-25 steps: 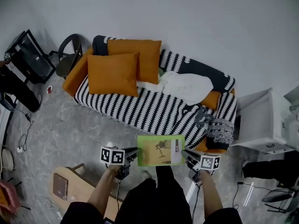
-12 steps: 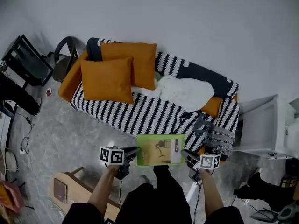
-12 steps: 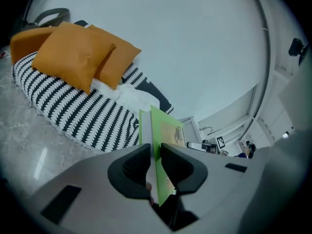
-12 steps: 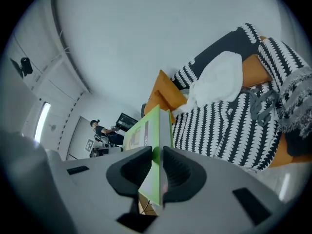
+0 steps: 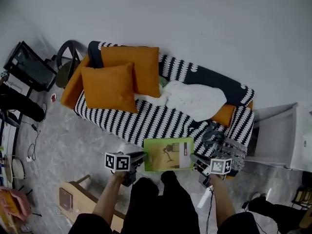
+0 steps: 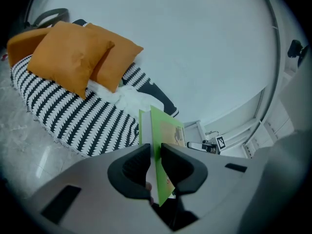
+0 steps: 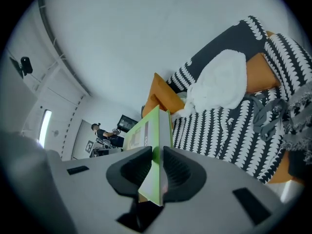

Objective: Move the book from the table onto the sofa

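A green book (image 5: 168,154) hangs in the air between my two grippers, just at the front edge of the black-and-white striped sofa (image 5: 146,121). My left gripper (image 5: 141,159) is shut on the book's left edge (image 6: 161,145). My right gripper (image 5: 196,161) is shut on its right edge (image 7: 155,145). In the left gripper view the book stands edge-on between the jaws with the sofa (image 6: 68,116) beyond. The sofa seat (image 7: 229,126) lies ahead in the right gripper view.
Two orange cushions (image 5: 117,79) lean at the sofa's left end and a white blanket (image 5: 192,99) lies at the middle back. A grey garment (image 5: 219,140) drapes the right arm. A wooden table (image 5: 73,199) stands lower left; a white cabinet (image 5: 280,135) is right.
Both grippers have carried the book forward toward the sofa; the book now reaches the seat's front edge. The grips look unchanged.
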